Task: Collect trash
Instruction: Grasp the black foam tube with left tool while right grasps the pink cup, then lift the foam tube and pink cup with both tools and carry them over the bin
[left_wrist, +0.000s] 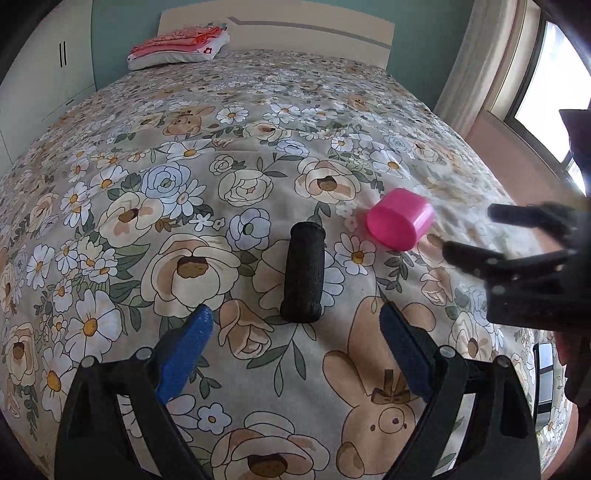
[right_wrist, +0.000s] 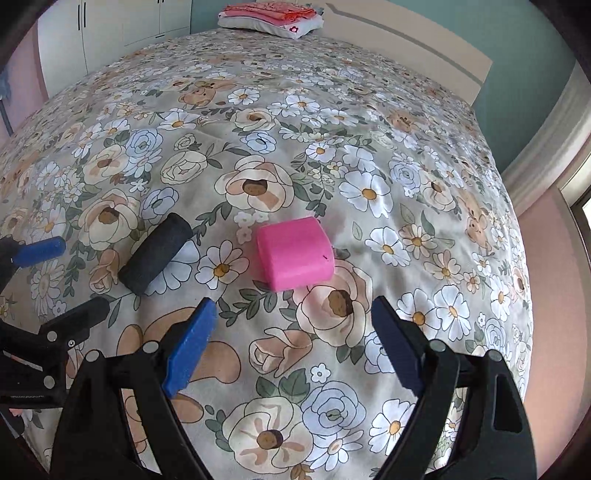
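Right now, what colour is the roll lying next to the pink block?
Black roll; clearest in the left wrist view.

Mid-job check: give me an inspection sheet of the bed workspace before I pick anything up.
Surface: bed with floral bedspread, mostly flat, light wrinkles.
Job's things: black foam cylinder lying on its side; pink foam piece lying beside it, apart from it.
Clutter: folded pink and red cloth on a pillow at the headboard.
Grippers: left tongs open, short of the black cylinder; right tongs open, short of the pink piece; both empty.
Cables: nothing seen.
Surroundings: white wardrobe, curtain, window. No bin or bag seen.
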